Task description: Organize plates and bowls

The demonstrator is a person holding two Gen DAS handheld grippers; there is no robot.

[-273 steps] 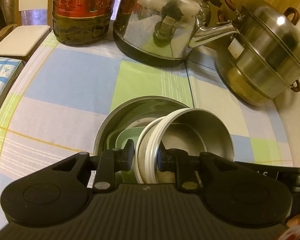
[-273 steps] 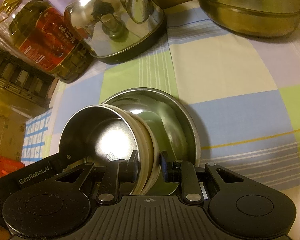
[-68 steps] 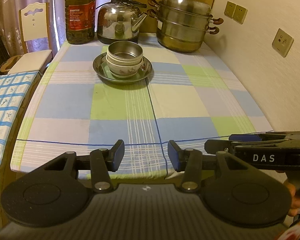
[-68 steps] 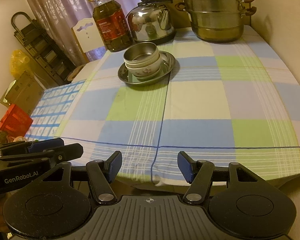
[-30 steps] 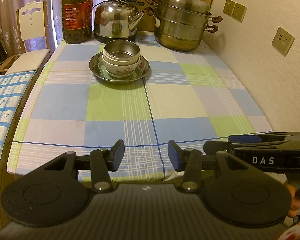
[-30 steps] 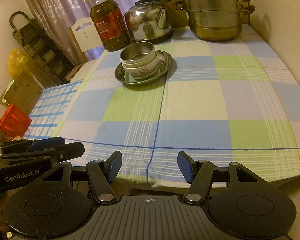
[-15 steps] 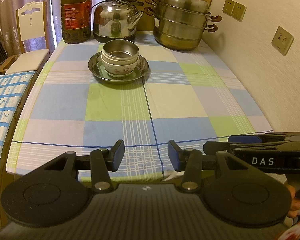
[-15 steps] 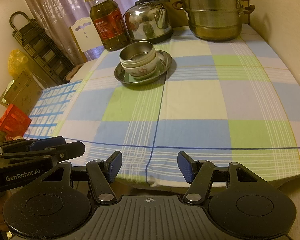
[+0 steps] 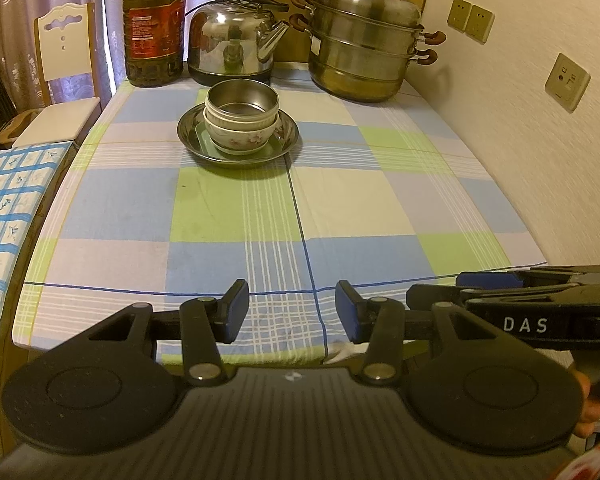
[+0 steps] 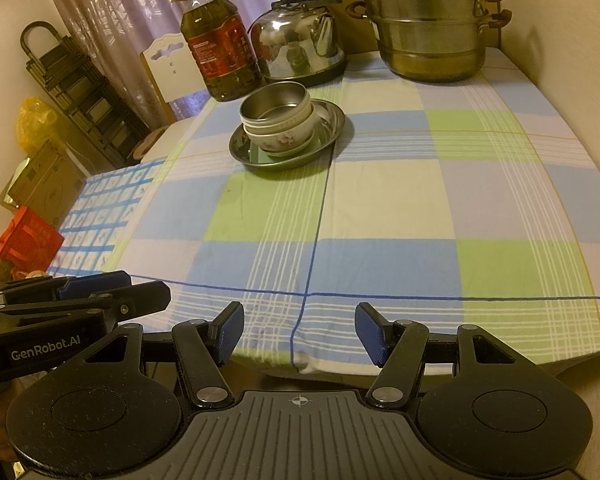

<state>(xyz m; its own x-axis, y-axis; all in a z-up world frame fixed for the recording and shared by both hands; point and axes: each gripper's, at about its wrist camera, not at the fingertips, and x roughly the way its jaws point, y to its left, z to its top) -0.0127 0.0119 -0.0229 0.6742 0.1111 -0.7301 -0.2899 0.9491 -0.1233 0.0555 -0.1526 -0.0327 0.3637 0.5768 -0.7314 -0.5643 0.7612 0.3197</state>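
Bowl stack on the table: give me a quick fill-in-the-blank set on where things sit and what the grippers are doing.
1. The steel bowl sits at the ___ of the bowl stack.
2. The floral bowl rests on a small green dish inside the round ___ plate.
3. The left gripper and the right gripper both have their jaws ___, holding nothing.
4. The kettle stands between the oil bottle and the ___.

Missing words: top; steel; open; steamer pot

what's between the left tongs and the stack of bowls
Only bare checked tablecloth lies between the left tongs and the stack of bowls; the left wrist view shows it.
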